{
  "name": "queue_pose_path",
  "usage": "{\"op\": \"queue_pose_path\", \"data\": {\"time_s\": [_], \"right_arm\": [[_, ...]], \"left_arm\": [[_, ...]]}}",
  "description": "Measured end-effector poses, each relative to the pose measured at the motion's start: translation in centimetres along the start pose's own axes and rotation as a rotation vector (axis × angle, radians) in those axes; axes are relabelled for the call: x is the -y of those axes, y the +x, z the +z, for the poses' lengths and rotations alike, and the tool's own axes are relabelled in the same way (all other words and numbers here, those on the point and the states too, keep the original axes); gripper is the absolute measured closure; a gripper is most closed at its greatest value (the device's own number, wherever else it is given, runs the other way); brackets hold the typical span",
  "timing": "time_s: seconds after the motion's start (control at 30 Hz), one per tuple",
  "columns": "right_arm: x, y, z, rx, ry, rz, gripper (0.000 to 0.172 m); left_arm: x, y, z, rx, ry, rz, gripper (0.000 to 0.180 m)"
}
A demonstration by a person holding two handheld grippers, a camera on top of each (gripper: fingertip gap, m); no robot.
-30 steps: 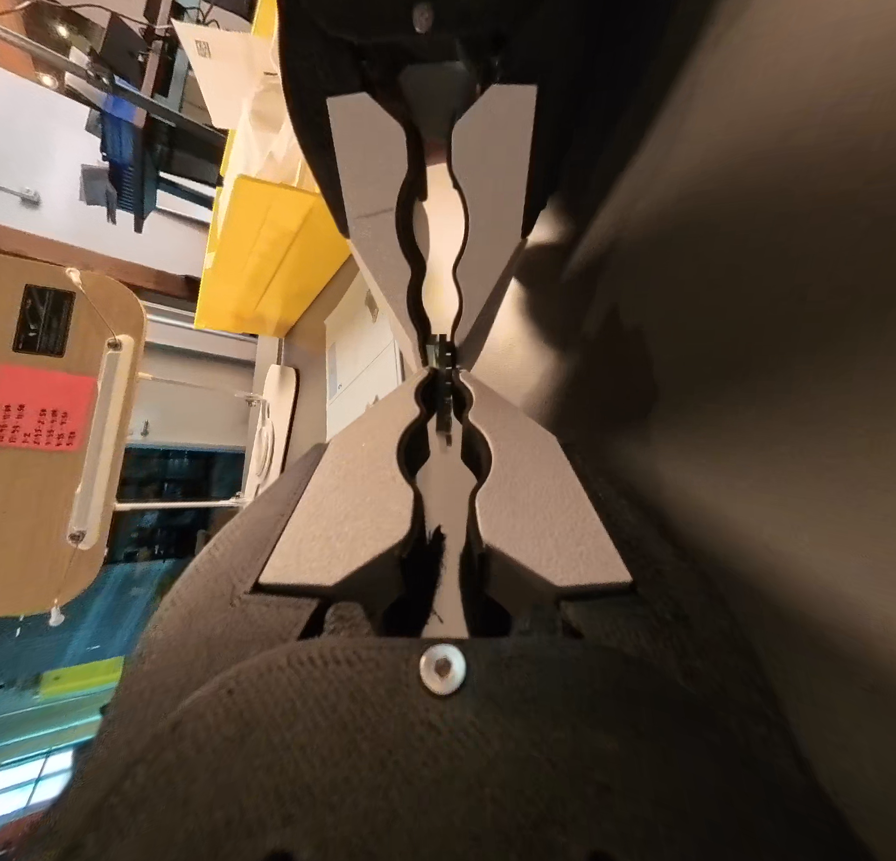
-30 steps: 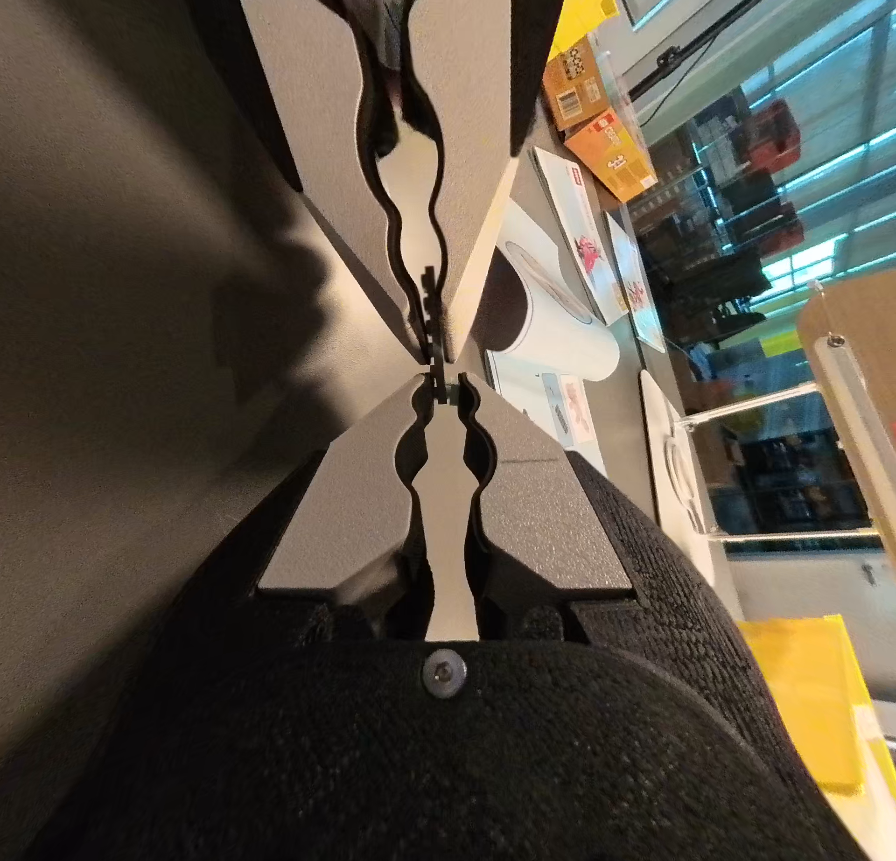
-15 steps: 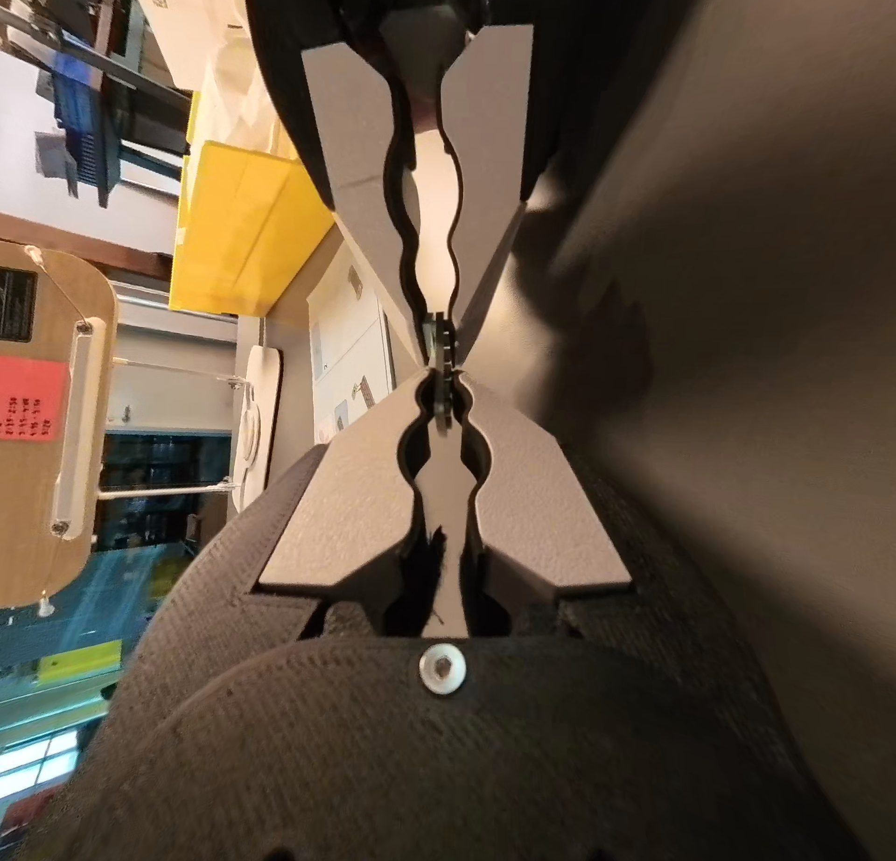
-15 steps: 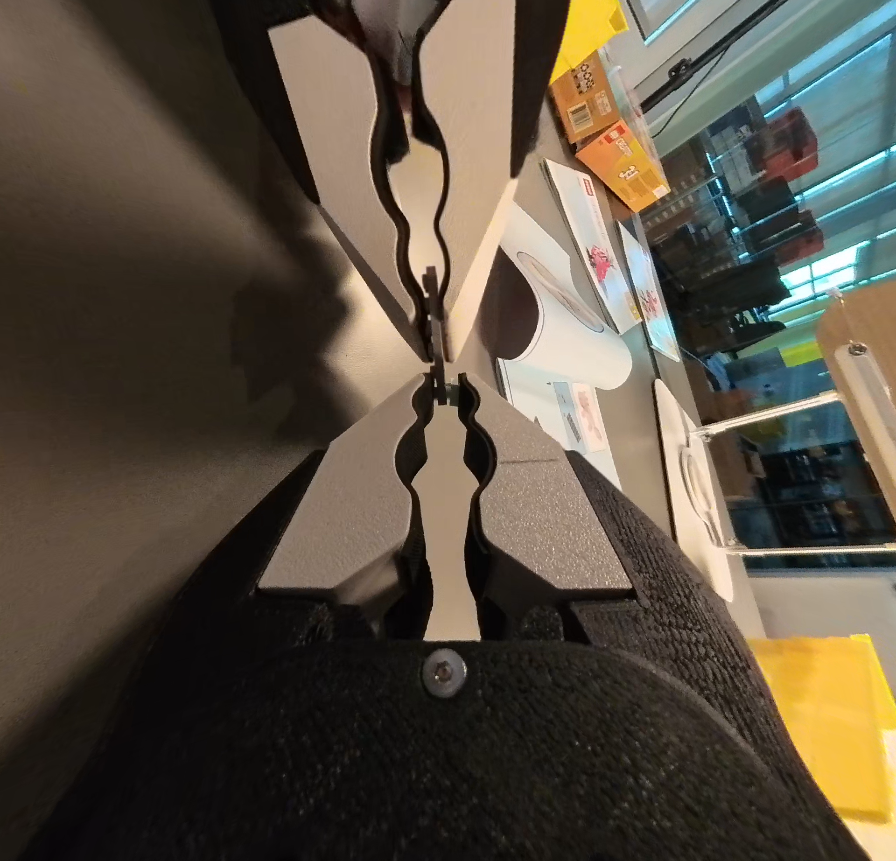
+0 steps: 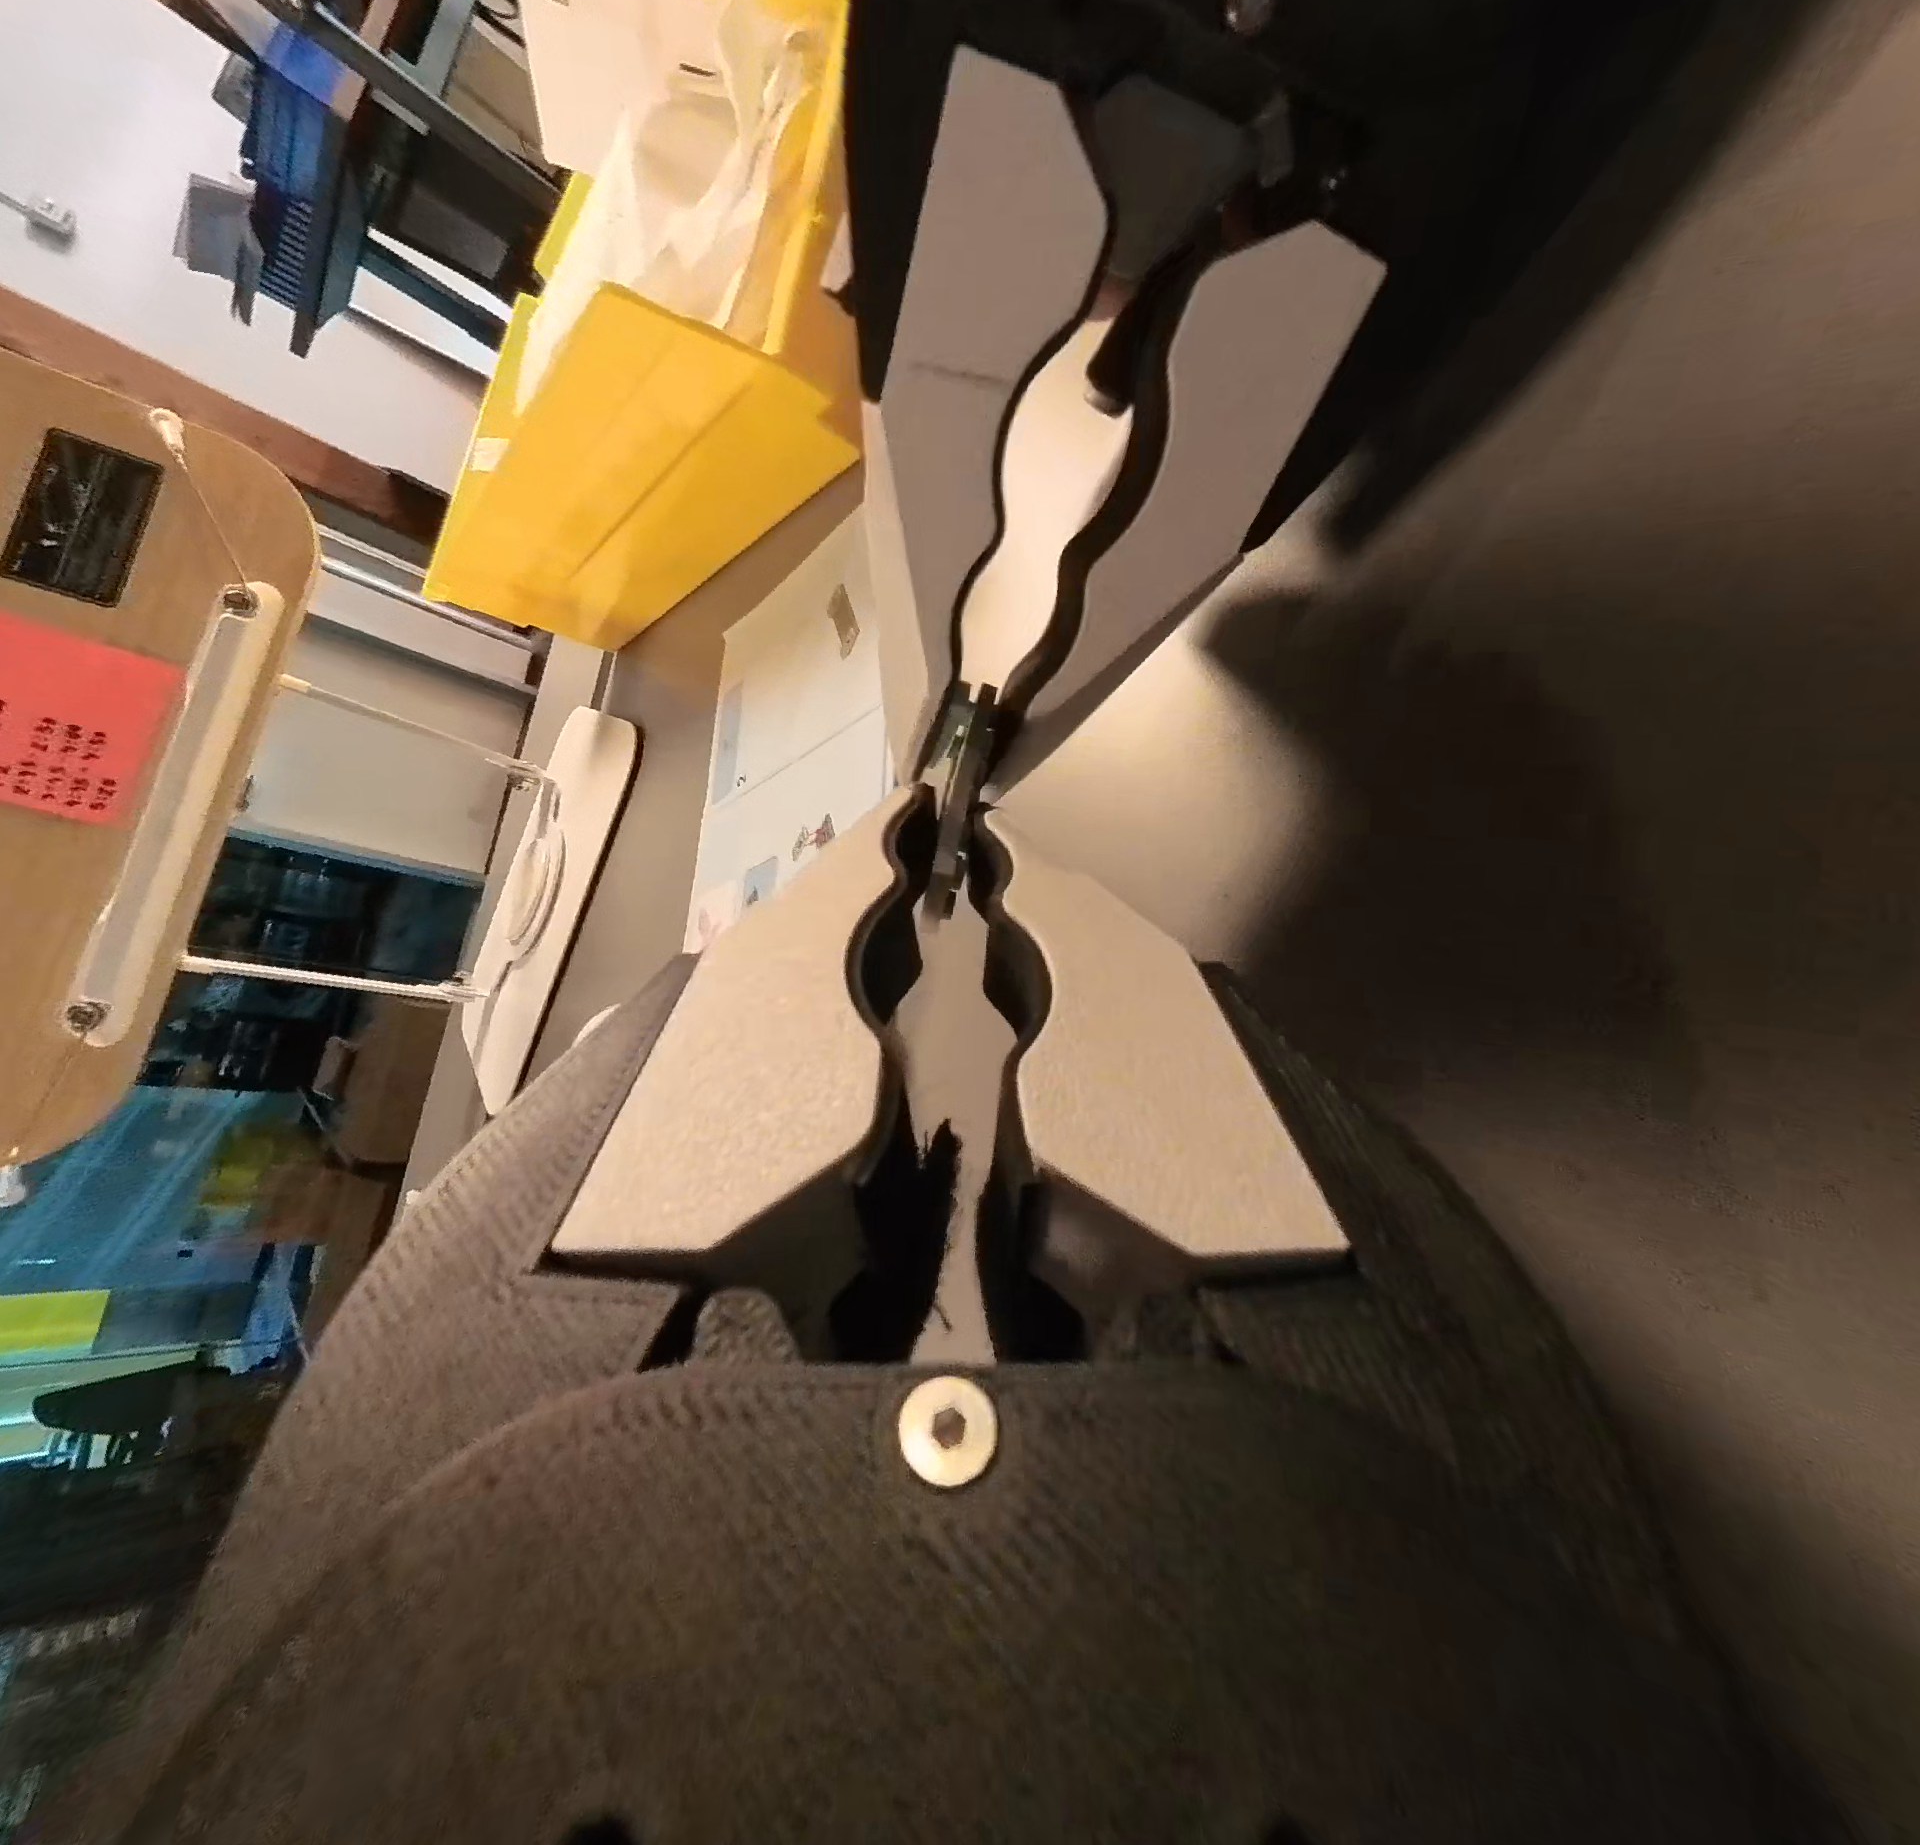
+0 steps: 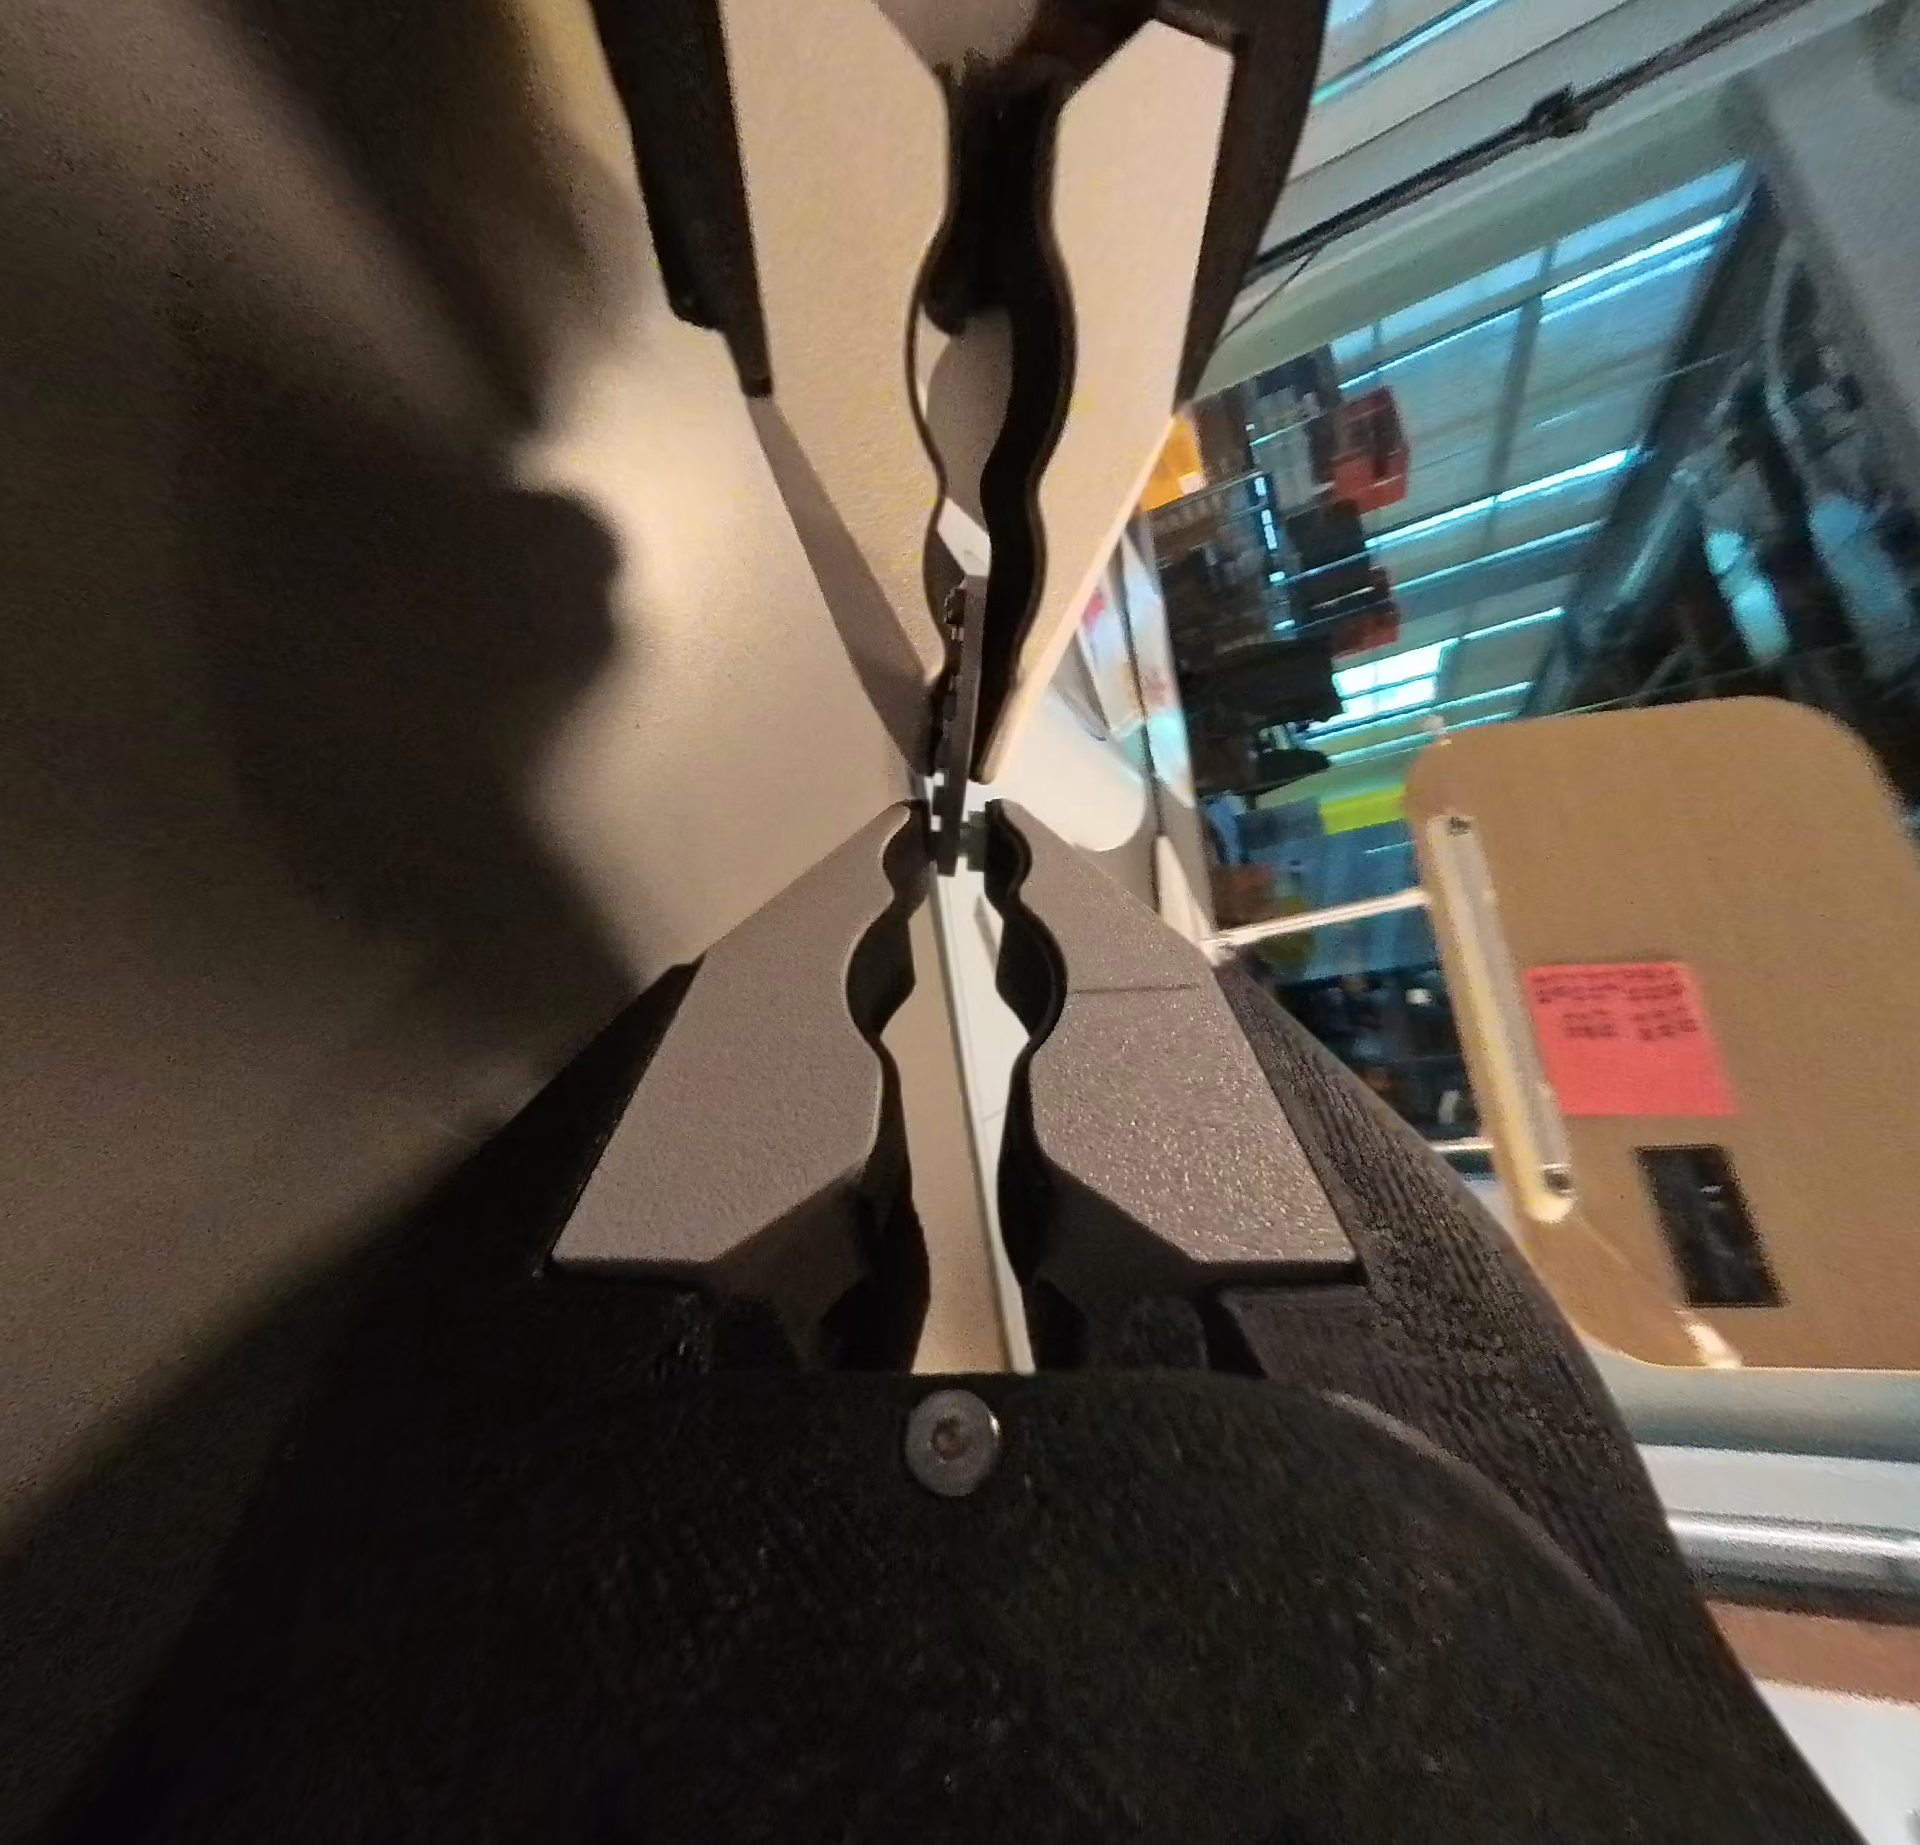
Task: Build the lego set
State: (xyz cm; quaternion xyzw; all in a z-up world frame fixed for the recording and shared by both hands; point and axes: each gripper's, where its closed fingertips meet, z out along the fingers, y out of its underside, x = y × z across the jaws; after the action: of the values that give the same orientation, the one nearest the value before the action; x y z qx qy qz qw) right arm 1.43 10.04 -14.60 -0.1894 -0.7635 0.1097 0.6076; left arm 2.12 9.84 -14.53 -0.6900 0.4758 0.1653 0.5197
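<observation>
We can't identify the thin dark studded piece, shelf goods behind glass blurred.

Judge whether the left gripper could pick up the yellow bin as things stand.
Probably not. The left gripper is already shut on a thin dark toothed piece that the right gripper also grips, and the yellow bin sits off to the side.

A grey tabletop, yellow bins and glazed windows behind.

Both hand-held grippers tip-to-tip, clamped.
</observation>
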Motion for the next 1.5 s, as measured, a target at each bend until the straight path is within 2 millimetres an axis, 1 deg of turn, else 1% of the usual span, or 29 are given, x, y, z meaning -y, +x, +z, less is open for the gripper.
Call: {"op": "queue_pose_path", "data": {"time_s": [0.07,0.1,0.13,0.2,0.23,0.33,0.4,0.5,0.57,0.67,0.83,0.97,1.03,1.23,1.4,1.5], "right_arm": [[0.1,0.3,-0.1,-0.040,0.002,-0.080,0.163],[0.2,0.5,-0.2,-0.049,0.008,-0.080,0.163],[0.4,0.6,-0.3,-0.039,0.022,-0.022,0.164],[0.6,0.8,-0.6,0.036,0.079,0.190,0.164],[0.7,0.8,-0.6,0.068,0.097,0.258,0.164],[0.5,0.2,-0.5,0.099,0.088,0.266,0.164],[0.5,0.2,-0.6,0.103,0.096,0.278,0.164],[0.8,0.0,-0.4,0.091,0.088,0.235,0.164],[1.0,-0.3,-0.4,0.105,0.094,0.243,0.164],[1.0,-0.5,-0.3,0.108,0.088,0.231,0.164],[0.9,0.1,-0.3,0.073,0.075,0.228,0.164],[0.6,0.1,-0.2,0.017,0.017,0.111,0.164],[0.5,0.3,-0.1,-0.004,-0.002,0.082,0.164],[0.4,0.2,-0.1,-0.050,-0.043,-0.064,0.164],[0.5,0.6,-0.3,-0.045,-0.034,-0.026,0.164],[0.6,0.0,-0.2,-0.014,-0.018,-0.024,0.164]], "left_arm": [[0.1,-0.1,-0.1,-0.001,0.014,-0.017,0.176],[0.3,-0.3,-0.2,0.001,0.025,-0.025,0.176],[0.4,-0.3,-0.3,0.002,0.035,-0.029,0.176],[0.7,-0.4,-0.5,-0.003,0.061,-0.048,0.177],[0.8,-0.5,-0.5,-0.007,0.067,-0.052,0.177],[0.5,0.0,-0.4,-0.001,0.050,0.009,0.177],[0.6,-0.1,-0.4,0.019,0.049,0.046,0.177],[0.4,0.1,-0.6,0.027,0.056,0.133,0.175],[0.8,0.1,-0.9,0.061,0.072,0.213,0.168],[0.8,0.6,-1.0,0.045,0.051,0.277,0.175],[1.0,0.2,-1.1,0.054,0.010,0.222,0.177],[0.9,0.2,-0.8,0.073,-0.019,0.204,0.178],[0.9,0.1,-0.7,0.076,-0.024,0.174,0.177],[0.9,0.3,-0.5,0.091,-0.034,0.205,0.177],[1.2,0.1,-0.7,0.102,-0.005,0.218,0.177],[1.0,0.7,-0.7,0.068,0.028,0.278,0.177]]}}
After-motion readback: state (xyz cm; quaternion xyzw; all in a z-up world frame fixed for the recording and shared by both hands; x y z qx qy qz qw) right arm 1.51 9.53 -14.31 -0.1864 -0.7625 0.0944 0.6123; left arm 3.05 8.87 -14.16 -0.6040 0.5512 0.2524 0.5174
